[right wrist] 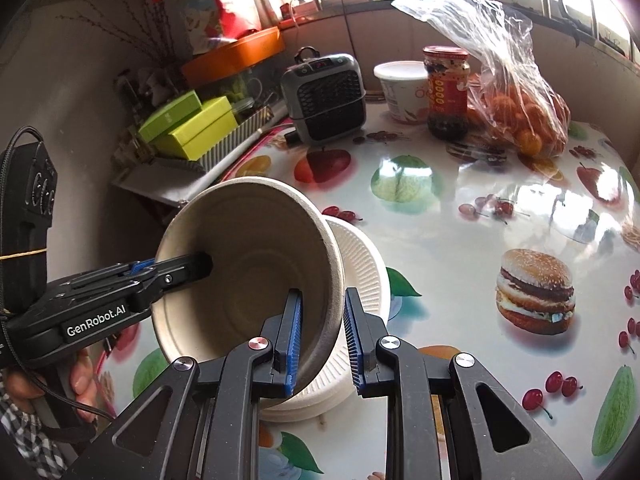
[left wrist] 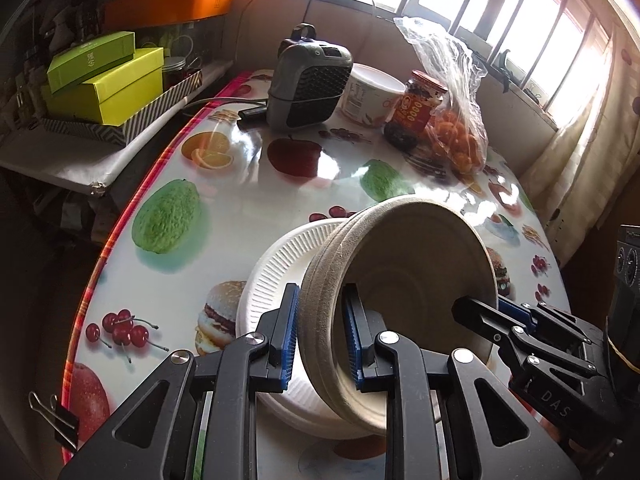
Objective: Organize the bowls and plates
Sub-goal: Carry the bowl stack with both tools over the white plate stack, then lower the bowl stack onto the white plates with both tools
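the left gripper [left wrist: 318, 336] has its fingers pinching the near wall of the brown pulp bowl [left wrist: 416, 264], one blue pad outside and one inside the rim. the right gripper [right wrist: 320, 340] straddles the opposite wall of the same bowl [right wrist: 248, 264]; its inner pad lies on the inside face, while the outer finger stands a little off the wall, so the fingers are spread and not clamped. in the left wrist view the right gripper [left wrist: 486, 318] comes in from the side with one finger inside the bowl

the bowl is lifted and tipped on its side, just above the stack of white paper plates [left wrist: 276, 276] that sits near the front edge of the tabletop [left wrist: 240, 168]. whether its lower rim touches the plates cannot be told

it looks like more than one bowl nested together, judging by the doubled rim. moulded pulp should be very light, fairly stiff but easy to dent, with a rough, matte face that will not slip; the rim wall, pinched gently, is the sensible place to hold, since a hard squeeze could buckle it

its mouth faces back toward the person and slightly up, the base pointing away toward the far edge; the axis through base and mouth runs roughly level, near to far

beyond, at the far edge, stand a small grey heater [left wrist: 308, 80], a white tub [left wrist: 372, 94], a red-lidded jar [left wrist: 418, 110] and a clear bag of oranges [left wrist: 456, 136]
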`<state>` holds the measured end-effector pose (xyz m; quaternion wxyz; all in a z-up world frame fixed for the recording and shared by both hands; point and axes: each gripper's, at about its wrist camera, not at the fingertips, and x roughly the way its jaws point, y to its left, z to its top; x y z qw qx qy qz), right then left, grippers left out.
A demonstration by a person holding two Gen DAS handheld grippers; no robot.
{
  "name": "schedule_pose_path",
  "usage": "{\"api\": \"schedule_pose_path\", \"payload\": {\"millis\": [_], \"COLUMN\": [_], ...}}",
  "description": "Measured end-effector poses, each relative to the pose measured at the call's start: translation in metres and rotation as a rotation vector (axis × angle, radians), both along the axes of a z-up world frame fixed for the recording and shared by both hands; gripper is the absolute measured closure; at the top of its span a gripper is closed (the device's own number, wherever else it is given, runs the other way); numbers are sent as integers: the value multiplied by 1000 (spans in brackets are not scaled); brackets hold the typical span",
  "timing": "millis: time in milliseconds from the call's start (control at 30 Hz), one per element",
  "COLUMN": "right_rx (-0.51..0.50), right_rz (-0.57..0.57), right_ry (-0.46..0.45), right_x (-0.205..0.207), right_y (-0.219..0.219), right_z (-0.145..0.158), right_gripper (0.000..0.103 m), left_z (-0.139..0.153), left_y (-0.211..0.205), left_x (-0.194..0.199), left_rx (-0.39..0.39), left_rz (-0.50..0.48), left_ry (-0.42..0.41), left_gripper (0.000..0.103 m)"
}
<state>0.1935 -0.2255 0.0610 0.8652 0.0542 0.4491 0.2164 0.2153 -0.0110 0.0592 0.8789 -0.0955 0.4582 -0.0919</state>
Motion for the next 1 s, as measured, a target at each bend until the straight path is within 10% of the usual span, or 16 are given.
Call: {"api": "schedule_pose_path", "payload": {"millis": [1000], "right_rx": [-48], "right_rz": [2], "right_ry": [37], "right_x": [24], "right_y": [18], "right_z": [-15], "right_gripper": [82], "left_z": [-22], "left_y": [15], "left_x": [19], "left_rx": [3], "left_rz": [16], "left_ry": [55], "left_gripper": [79]}}
